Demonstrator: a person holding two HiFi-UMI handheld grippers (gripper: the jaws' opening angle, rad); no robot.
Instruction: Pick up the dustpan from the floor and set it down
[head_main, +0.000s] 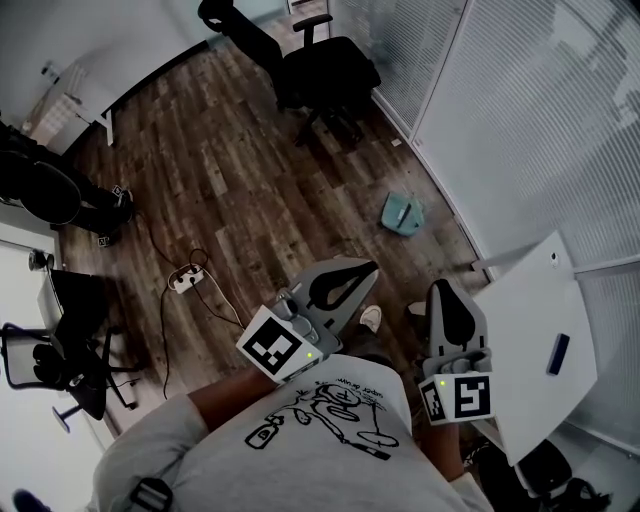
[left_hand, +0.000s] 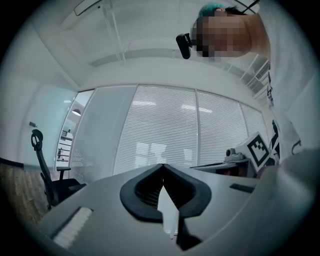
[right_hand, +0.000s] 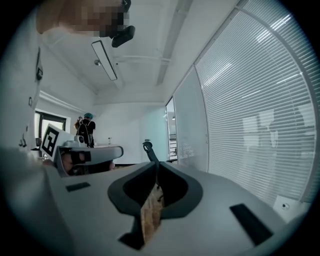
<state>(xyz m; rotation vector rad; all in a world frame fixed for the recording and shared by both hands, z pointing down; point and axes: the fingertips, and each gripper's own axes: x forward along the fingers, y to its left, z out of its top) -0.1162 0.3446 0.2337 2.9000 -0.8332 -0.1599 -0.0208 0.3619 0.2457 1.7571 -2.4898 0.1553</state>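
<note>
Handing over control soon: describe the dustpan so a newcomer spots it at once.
Follow the blinds-covered glass wall down to the wood floor. The dustpan lies there, between the black office chair and the white table. It is the only teal thing there.

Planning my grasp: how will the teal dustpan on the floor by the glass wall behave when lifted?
The dustpan looks like thin moulded plastic, so it is probably light and stiff. Lying flat on the smooth wood floor, it may slide rather than tip if nudged.

Black office chair (head_main: 325, 65) stands at the far end of the wood floor (head_main: 230, 170). A power strip (head_main: 185, 279) trails cables on the left. White table (head_main: 530, 330) sits by the blinds (head_main: 540, 110), with a small dark object (head_main: 558, 353) on top.
</note>
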